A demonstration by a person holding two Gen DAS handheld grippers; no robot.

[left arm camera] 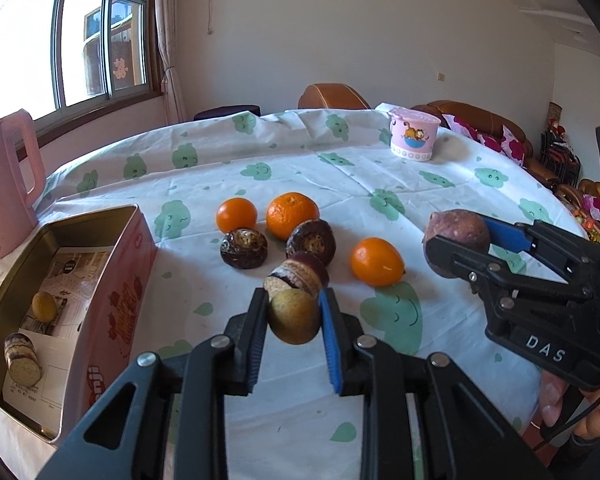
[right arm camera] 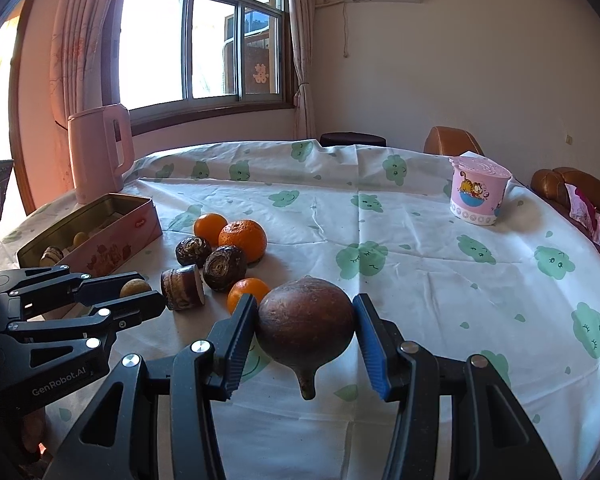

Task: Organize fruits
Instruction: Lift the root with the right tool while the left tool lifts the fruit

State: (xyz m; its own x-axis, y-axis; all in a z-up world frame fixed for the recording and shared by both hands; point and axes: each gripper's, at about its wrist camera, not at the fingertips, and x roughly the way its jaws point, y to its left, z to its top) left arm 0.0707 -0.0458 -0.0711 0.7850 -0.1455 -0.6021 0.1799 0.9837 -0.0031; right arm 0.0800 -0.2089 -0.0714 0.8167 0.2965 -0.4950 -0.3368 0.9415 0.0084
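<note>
Left wrist view shows the left gripper with its jaws closed on a small yellow-green fruit, held just above the table, which is covered in a white cloth printed with green clouds. Just beyond that fruit lies a cut brown fruit piece, and past it sit two dark round fruits and three oranges, clustered near one another on the cloth. To the left stands an open pink tin, and inside it rest a small yellow fruit and another cut brown piece, apart from each other. A pink kettle stands behind the tin, near the window side. At the right of this view the right gripper clamps a large reddish-brown fruit off the cloth. Right wrist view confirms it: the jaws of the right gripper press both sides of the large fruit, whose stem points downward, above the table. The left gripper appears at the left edge, its small fruit between the fingers, just beside the tin. A pink cartoon-printed cup stands well apart on the far right of the table.
</note>
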